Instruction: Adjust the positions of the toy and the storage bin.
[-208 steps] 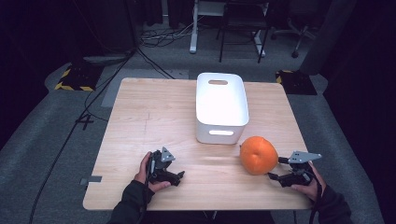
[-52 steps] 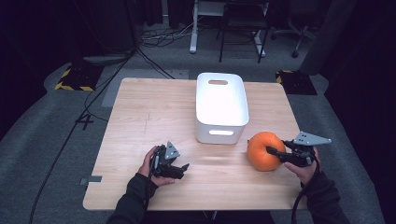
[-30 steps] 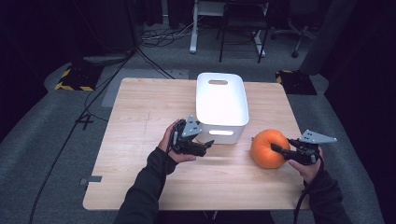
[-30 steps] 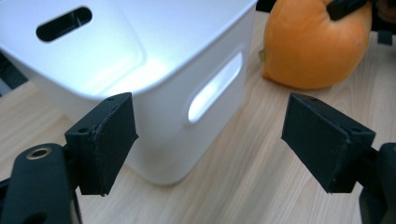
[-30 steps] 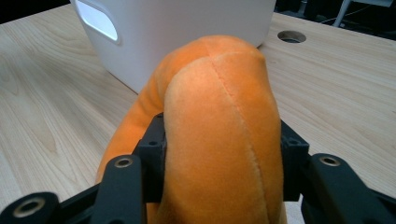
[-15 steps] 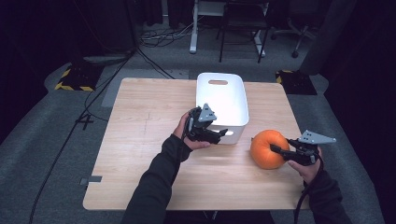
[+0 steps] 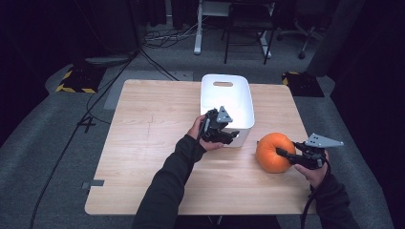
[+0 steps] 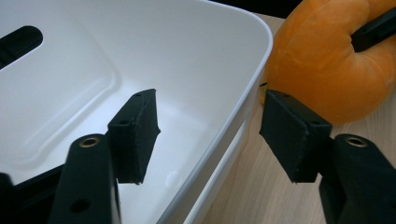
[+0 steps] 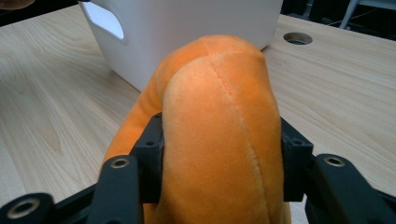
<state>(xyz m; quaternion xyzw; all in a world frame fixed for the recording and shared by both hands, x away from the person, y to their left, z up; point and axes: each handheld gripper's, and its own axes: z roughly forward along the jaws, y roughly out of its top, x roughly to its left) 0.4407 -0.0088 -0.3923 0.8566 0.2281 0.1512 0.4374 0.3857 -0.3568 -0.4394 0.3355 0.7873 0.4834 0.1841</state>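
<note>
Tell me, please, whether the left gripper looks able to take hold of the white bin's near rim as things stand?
Probably yes. The left gripper is open with one jaw inside the white bin and one outside, straddling its rim, and nothing lies between. The orange plush pumpkin sits apart, clamped by the right gripper.

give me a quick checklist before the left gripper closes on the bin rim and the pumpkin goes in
1. Left gripper open wide enough for the rim: ok, jaws stand well apart.
2. Jaws straddle the white bin wall: ok, in the left gripper view one pad sits inside the bin and the other outside, rim between them.
3. Right gripper has the plush pumpkin: ok, jaws press into both sides of a lobe.
4. Bin empty: ok for the floor the left gripper view shows, bare white.
5. Pumpkin clear of the bin: ok, it sits on the table beside the near right corner.
6. Pumpkin fits the opening: cannot tell.
</note>
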